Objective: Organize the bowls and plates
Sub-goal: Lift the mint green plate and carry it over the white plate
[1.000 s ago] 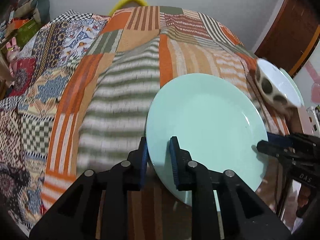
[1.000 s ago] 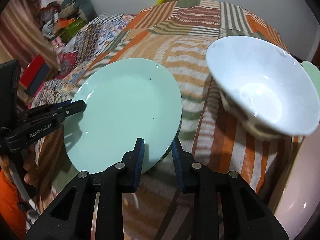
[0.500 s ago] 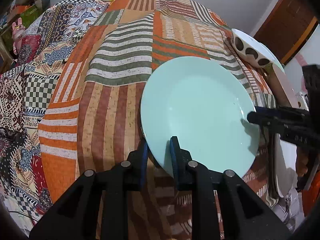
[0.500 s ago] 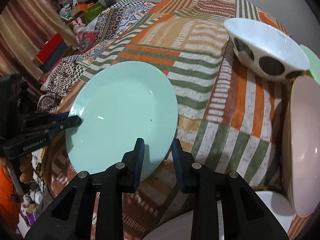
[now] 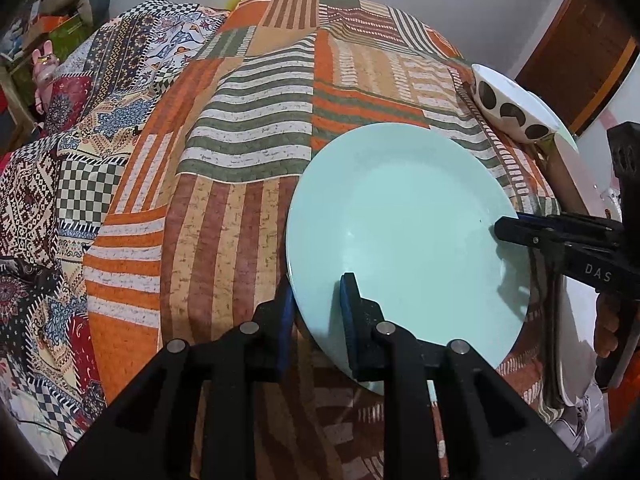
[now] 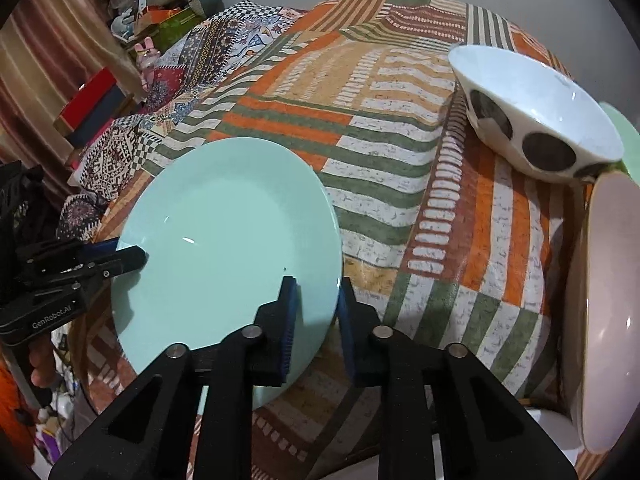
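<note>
A mint green plate (image 5: 404, 224) is held level above the patchwork bedspread (image 5: 240, 160). My left gripper (image 5: 316, 304) is shut on its near-left rim. My right gripper (image 6: 316, 304) is shut on the opposite rim of the same plate (image 6: 228, 236). Each gripper shows in the other's view: the right one (image 5: 516, 230) and the left one (image 6: 128, 258). A white bowl with dark spots (image 6: 536, 116) sits tilted on the bed at the far right, also in the left wrist view (image 5: 512, 108).
A pale pink plate (image 6: 608, 304) stands at the right edge, with a green plate's rim (image 6: 624, 136) behind the bowl. White dishes (image 6: 552, 428) lie low at the right. Toys and boxes (image 6: 160, 24) crowd the far left by the bed.
Both grippers have carried the green plate back and lower, away from the spotted bowl. The bowl now lies farther off. The grips on the plate have not changed.
</note>
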{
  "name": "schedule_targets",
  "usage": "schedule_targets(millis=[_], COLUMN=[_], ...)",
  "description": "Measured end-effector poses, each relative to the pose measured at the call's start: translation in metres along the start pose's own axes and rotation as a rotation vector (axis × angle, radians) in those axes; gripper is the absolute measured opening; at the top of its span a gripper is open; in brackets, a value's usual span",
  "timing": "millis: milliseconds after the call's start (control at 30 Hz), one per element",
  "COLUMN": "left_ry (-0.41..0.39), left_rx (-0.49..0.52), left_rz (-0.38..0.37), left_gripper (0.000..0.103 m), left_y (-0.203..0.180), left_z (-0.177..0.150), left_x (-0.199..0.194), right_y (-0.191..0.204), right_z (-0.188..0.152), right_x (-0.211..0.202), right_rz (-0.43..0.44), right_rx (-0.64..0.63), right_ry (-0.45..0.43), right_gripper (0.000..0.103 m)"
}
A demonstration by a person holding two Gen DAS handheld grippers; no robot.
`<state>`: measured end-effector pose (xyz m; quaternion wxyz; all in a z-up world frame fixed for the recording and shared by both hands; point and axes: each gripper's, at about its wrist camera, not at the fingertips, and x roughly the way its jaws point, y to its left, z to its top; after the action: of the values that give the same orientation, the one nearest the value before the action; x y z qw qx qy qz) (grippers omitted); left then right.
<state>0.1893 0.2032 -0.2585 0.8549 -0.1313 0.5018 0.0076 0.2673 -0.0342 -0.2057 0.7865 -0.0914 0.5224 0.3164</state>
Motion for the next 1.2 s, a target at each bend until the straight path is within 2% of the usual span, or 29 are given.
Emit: schedule_targets(millis=[167,367,800,1200], left_ry=[0.001,-0.047,-0.133,-0.14], left_rx=[-0.017,0.0,0.076,0.152], left_rz=[-0.025,-0.029,-0.036,-0.043], left_gripper=[0.021,0.021,0.021,0.021], left_y=[-0.003,-0.021,-0.076,-0.126], left_z=[-0.005,-0.011,-0.026,-0.05], left_x=[-0.011,-0.04,-0.1,-0.123], right_y=[-0.001,-0.003,-0.006,-0.024], right_z=[-0.008,-0.019,-0.048,-0.083], right_x=[-0.012,-0.038,-0.103,-0.139], right_rz=[0.008,0.011,-0.009,-0.009], right_rx=[0.008,0.011,0.024,0.082], right_ry=[-0.017,-0.059,-0.186,-0.238], right_gripper=[0.016,0.016,0.016,0.016])
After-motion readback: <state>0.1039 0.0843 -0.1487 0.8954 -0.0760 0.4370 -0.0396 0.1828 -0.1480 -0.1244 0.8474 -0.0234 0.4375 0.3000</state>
